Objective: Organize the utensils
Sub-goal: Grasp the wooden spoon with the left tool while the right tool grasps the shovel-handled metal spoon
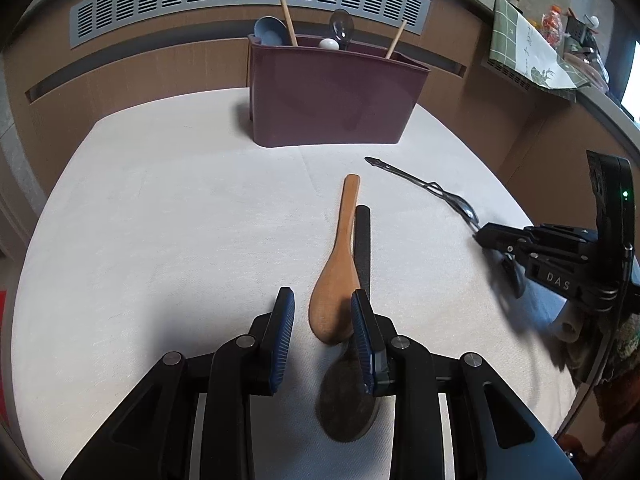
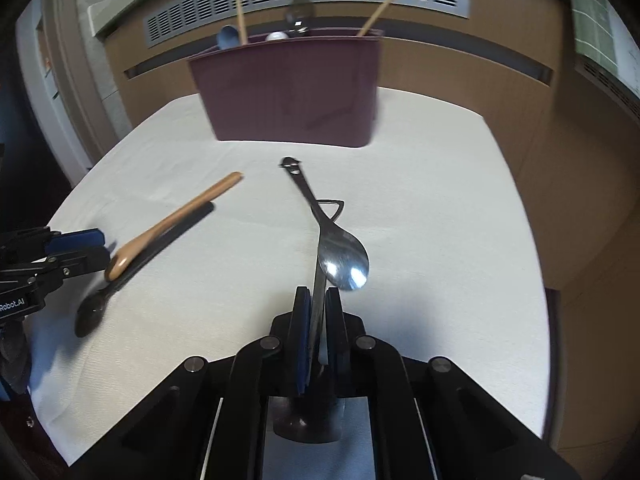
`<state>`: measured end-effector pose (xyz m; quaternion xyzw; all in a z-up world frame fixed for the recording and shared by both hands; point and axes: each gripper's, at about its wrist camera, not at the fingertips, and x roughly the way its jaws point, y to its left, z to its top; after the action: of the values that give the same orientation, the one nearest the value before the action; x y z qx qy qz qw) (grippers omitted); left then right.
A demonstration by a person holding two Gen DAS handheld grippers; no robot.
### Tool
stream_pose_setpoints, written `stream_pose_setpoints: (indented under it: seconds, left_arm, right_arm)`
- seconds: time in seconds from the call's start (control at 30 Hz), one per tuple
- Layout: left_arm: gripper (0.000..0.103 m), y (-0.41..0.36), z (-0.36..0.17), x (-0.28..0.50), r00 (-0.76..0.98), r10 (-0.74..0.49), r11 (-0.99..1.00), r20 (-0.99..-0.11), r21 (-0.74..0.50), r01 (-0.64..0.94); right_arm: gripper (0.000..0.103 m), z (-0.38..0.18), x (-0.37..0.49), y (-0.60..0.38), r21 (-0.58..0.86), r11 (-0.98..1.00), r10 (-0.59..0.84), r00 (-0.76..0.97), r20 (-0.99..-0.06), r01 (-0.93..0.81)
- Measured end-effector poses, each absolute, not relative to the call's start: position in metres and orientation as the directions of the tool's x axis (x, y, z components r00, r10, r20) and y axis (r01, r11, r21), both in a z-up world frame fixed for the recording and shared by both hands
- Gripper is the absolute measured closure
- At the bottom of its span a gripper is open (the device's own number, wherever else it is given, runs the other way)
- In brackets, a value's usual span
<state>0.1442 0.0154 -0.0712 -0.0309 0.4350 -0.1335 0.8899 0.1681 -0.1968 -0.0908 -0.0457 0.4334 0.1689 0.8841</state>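
while the maroon utensil holder [image 1: 332,96] stands at the far edge of the white cloth [image 1: 160,208], everything else here sits nearer than it. at the holder's left end a pale blue spoon [image 1: 269,31] and a light wooden stick [image 1: 285,10] poke up; toward its middle a small white rounded piece [image 1: 329,43] and a dark metal spoon bowl [image 1: 341,26] show above the rim, and a second wooden stick [image 1: 396,39] leans out at its right end.

nearer than the holder, a wooden spoon [image 1: 335,268] is held off the cloth, handle pointing toward the holder, its smooth orange-brown bowl close to the lens, with its dark shadow on the cloth beneath. the left gripper [image 1: 322,322] has its blue ribbed fingers [image 1: 285,320] spread apart; the spoon's bowl lies against the right finger while the left finger stands clear of it, so whether it is truly gripped cannot be told. the right wrist view shows the bowl's edge meeting that gripper's tips.

right of the wooden spoon, a slim metal spoon [image 2: 344,254] with a shiny oval bowl and a dark ornamented handle end points at the holder's front wall. the right gripper [image 2: 318,300] has its fingers pressed together on a thin flat metal strip [image 2: 319,308] that crosses under the spoon's bowl; how strip and spoon connect cannot be told.
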Motion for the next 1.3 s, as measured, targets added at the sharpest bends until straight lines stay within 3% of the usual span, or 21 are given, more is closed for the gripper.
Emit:
stream_pose_setpoints:
  seconds: [0.47, 0.77, 0.87, 0.93, 1.07, 1.17, 1.3]
  left_arm:
    - [0.072, 0.009, -0.074, 0.158, 0.554, -0.275, 0.957, -0.786, -0.170, 0.234]
    - [0.072, -0.003, -0.077, 0.197, 0.533, -0.206, 0.962, -0.821, -0.070, 0.264]
    - [0.072, 0.003, -0.077, 0.205, 0.539, -0.176, 0.971, -0.823, -0.054, 0.235]
    - [0.072, 0.010, -0.077, 0.207, 0.543, -0.164, 0.975, -0.824, -0.052, 0.216]
    - [0.072, 0.026, -0.078, 0.208, 0.543, -0.141, 0.983, -0.827, -0.052, 0.176]
    - [0.072, 0.034, -0.079, 0.206, 0.534, -0.156, 0.983, -0.831, -0.078, 0.166]
    - [0.072, 0.032, -0.079, 0.202, 0.517, -0.183, 0.978, -0.836, -0.100, 0.184]
  right_arm:
    - [0.086, -0.084, 0.170, -0.203, 0.130, 0.920, 0.335, 0.573, -0.748, -0.369]
    - [0.083, -0.093, 0.163, -0.218, 0.119, 0.938, 0.293, 0.563, -0.773, -0.325]
    - [0.076, -0.094, 0.162, -0.215, 0.114, 0.940, 0.285, 0.558, -0.779, -0.321]
    - [0.061, -0.094, 0.161, -0.211, 0.127, 0.933, 0.302, 0.542, -0.784, -0.337]
    - [0.055, -0.093, 0.161, -0.207, 0.143, 0.927, 0.318, 0.527, -0.788, -0.346]
    - [0.062, -0.091, 0.166, -0.198, 0.089, 0.922, 0.289, 0.519, -0.805, -0.376]
    - [0.094, -0.092, 0.176, -0.181, 0.026, 0.912, 0.266, 0.542, -0.798, -0.410]
